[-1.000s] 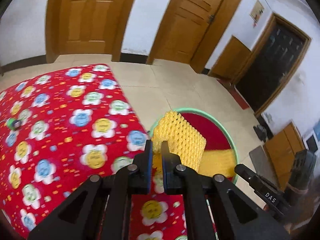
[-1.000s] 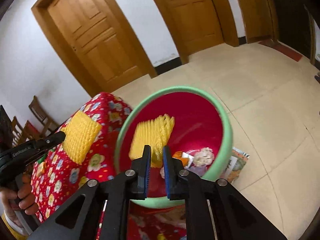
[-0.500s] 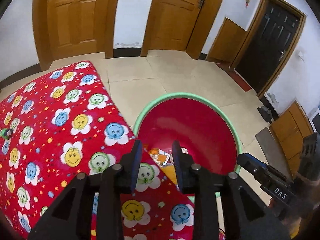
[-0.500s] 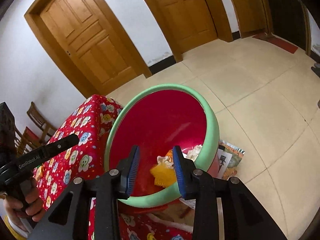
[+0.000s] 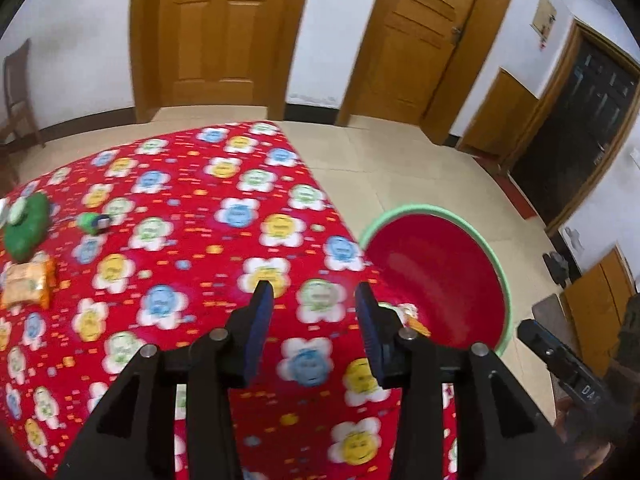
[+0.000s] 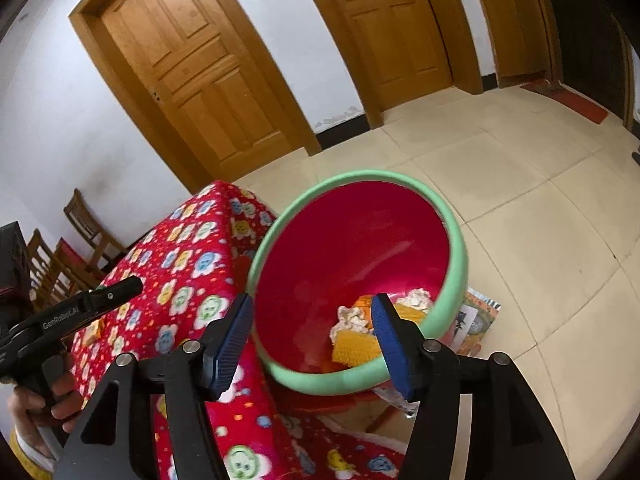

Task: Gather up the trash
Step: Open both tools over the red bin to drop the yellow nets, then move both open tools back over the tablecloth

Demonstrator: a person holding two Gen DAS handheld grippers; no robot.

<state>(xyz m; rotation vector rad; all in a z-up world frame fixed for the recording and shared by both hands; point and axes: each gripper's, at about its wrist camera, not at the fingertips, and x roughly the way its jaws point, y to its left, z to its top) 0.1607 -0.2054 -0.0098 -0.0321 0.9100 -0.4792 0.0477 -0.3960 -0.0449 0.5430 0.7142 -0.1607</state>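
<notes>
- Now both empty: left hand-held gripper (image 5: 314, 304) spread wide above the red flowered surface (image 5: 192, 208), right hand-held gripper (image 6: 312, 322) spread wide over the bin (image 6: 458, 256).
- Already inside the bin: yellow foam netting (image 6: 354, 346) and crumpled white paper (image 6: 350, 316), lying loose at the bottom.
- Left to collect, at the far left of the surface, well apart from the bin: an orange snack packet (image 5: 26, 284), a dark green lump (image 5: 26, 228) and a small green-and-dark scrap (image 5: 94, 222), all blurred.
- Probably light and soft, every one; packet film likely slick and crinkly, so best pinched across a flat edge or sealed end, not the puffy middle.
- Green lump probably squashy: bite across its narrow part, jaws wide first.
- Small scrap possibly prone to rolling; approach from above, squeeze gently.
</notes>
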